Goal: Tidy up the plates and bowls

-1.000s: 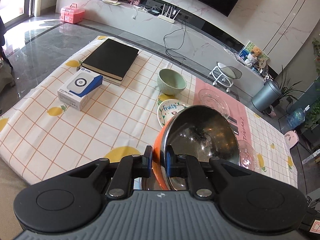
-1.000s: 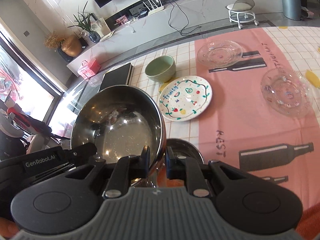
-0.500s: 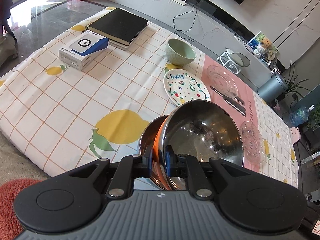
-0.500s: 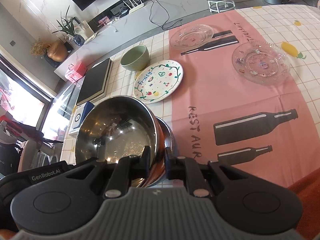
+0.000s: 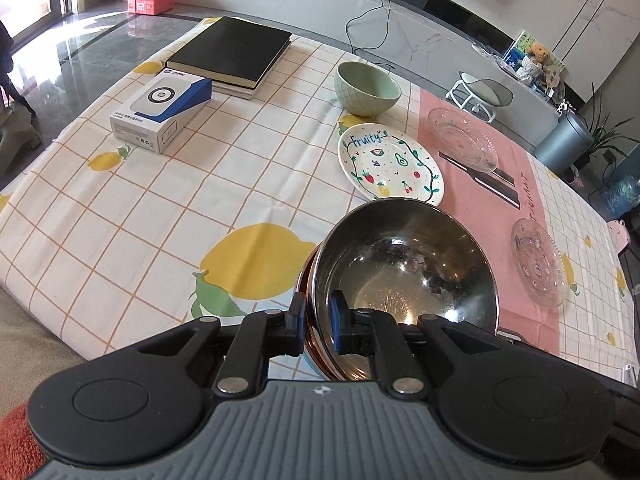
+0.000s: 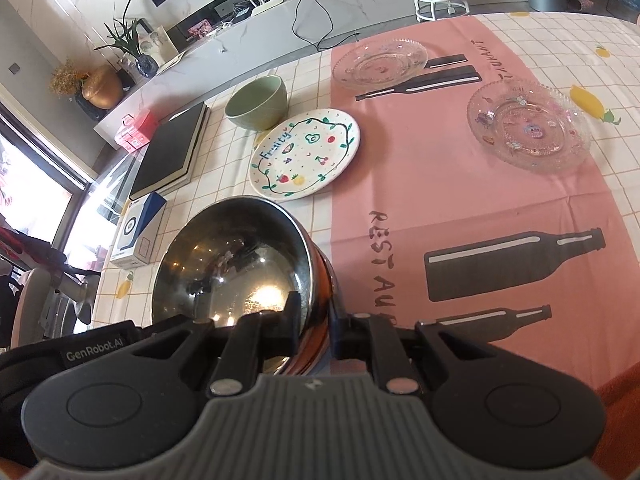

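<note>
Both grippers clamp opposite rims of the steel bowl (image 5: 404, 272): left gripper (image 5: 316, 322) on its left rim, right gripper (image 6: 314, 322) on its right. The bowl sits low over a second steel bowl (image 5: 308, 276), seemingly nested; seating not confirmable. Judgement: keep rims level, lower evenly, release both sides together. Green bowl (image 5: 367, 87) and fruit-print plate (image 5: 390, 164) stand well apart on the tablecloth (image 5: 160, 216).

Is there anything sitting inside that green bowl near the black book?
No, the green bowl stands upright on the tablecloth and its inside, as seen from the left wrist view, shows only bare glaze.
</note>
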A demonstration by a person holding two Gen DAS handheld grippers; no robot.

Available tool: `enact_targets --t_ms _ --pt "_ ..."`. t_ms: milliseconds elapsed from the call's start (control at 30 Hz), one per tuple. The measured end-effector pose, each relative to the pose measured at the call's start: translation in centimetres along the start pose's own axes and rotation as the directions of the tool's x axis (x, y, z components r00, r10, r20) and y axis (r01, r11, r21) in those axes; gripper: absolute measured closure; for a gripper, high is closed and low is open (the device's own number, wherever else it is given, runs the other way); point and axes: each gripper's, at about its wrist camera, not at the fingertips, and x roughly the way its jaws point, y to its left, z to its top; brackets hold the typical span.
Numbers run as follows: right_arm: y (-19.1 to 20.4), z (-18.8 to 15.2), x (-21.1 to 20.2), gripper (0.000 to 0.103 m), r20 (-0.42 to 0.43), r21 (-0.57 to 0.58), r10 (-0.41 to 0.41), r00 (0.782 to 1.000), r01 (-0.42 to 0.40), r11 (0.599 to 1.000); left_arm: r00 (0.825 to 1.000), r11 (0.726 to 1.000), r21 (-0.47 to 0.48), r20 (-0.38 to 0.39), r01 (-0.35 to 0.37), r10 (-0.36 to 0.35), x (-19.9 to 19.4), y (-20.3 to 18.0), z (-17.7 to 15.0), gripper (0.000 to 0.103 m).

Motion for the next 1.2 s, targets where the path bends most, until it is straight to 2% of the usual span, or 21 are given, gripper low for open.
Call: enact_targets --t_ms 233,400,600,833,1000,1200 --pt "0.3 0.3 0.4 0.091 -0.019 -0.017 -0.017 1.000 0.017 1.000 1.000 0.999 0.033 -0.017 -0.024 0.025 0.1 -0.1 -0.1 0.091" --pt "0.9 0.4 0.5 0.089 -0.023 -0.058 -0.034 0.999 0.033 0.998 1.000 1.000 0.020 -0.018 -0.016 0.016 0.1 0.3 0.0 0.091" --pt "0.8 0.7 0.4 0.087 -0.037 -0.051 -0.028 0.999 0.026 0.998 1.000 1.000 0.017 -0.010 -0.005 0.005 -0.3 0.3 0.3 0.091" --pt "0.6 1.2 -0.1 0.086 -0.012 -0.048 -0.017 1.000 0.016 0.999 1.000 1.000 -0.006 -0.007 0.019 -0.019 -0.6 0.8 0.7 0.091" --pt "0.4 1.3 -0.1 0.100 0.001 -0.045 -0.026 1.000 0.026 0.999 1.000 1.000 0.007 -0.003 0.013 -0.013 -0.6 0.7 0.9 0.096" --pt "-0.1 1.6 -0.2 0.101 -0.006 -0.001 -0.006 1.000 0.006 1.000 0.998 0.997 -0.052 -0.025 0.050 -0.051 -0.8 1.6 1.3 0.097"
